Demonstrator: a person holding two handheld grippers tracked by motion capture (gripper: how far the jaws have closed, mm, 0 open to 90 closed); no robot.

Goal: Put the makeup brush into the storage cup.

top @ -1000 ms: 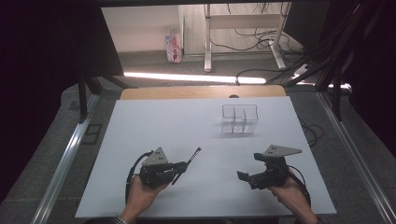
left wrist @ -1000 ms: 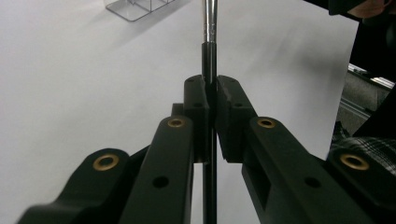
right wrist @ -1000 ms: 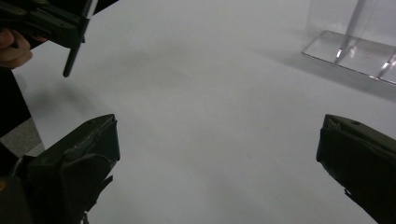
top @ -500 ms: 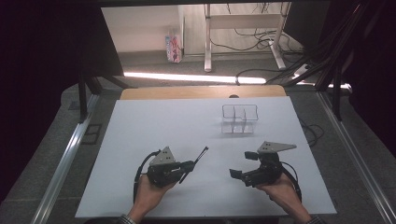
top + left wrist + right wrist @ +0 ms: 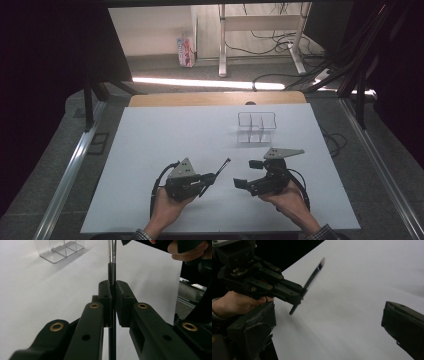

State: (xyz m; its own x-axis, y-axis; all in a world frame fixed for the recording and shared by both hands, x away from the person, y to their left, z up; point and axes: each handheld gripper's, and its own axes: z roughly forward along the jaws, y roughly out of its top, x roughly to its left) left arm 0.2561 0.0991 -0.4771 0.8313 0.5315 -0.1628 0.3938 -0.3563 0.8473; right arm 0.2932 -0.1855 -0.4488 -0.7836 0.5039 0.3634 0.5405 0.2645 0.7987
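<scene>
High view: left gripper [image 5: 209,181] clamping a thin black brush [image 5: 216,173] by its handle, tip angling up and away toward the right gripper [image 5: 246,174]. Right gripper standing with jaws wide apart, nothing between them, just beside the brush tip but apart from it. Both hovering over the near part of the white bench [image 5: 165,135]. Clear divided holder [image 5: 256,127] sitting on the bench farther back, well apart from both.

Left gripper view: jaws pressing closed on the brush's black handle [image 5: 111,290], silver ferrule rising beyond the pads. Clear holder [image 5: 60,248] showing at upper left.

Right gripper view: own jaws gaping wide at the two sides, gripping nothing. Left gripper [image 5: 298,297] across the bench pinching the brush [image 5: 308,285], tip blurred and pointing up.
</scene>
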